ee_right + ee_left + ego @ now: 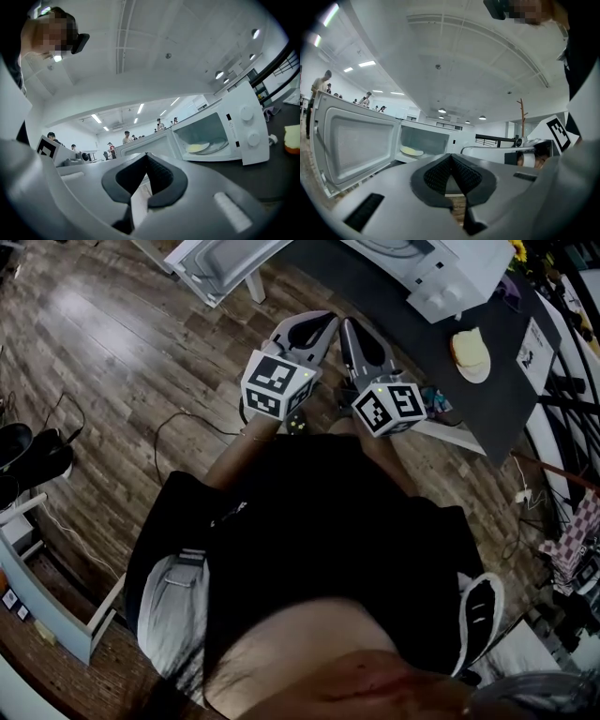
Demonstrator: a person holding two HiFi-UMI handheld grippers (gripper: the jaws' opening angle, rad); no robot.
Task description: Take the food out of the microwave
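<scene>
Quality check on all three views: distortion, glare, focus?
Head view: dim, barrel-distorted, glare patch on the floor. Left gripper view: fisheye, black corners, left tool fills the lower frame, microwave sharp. Right gripper view: same fisheye, ceiling lights blown out, microwave leans.

no legible text; white card (535, 345) print unreadable

The microwave (248, 126) stands on the table (394, 324), its door (356, 140) swung open to the left, with a plate (198, 147) inside. The food (469, 351) lies on the table right of the microwave.
</scene>
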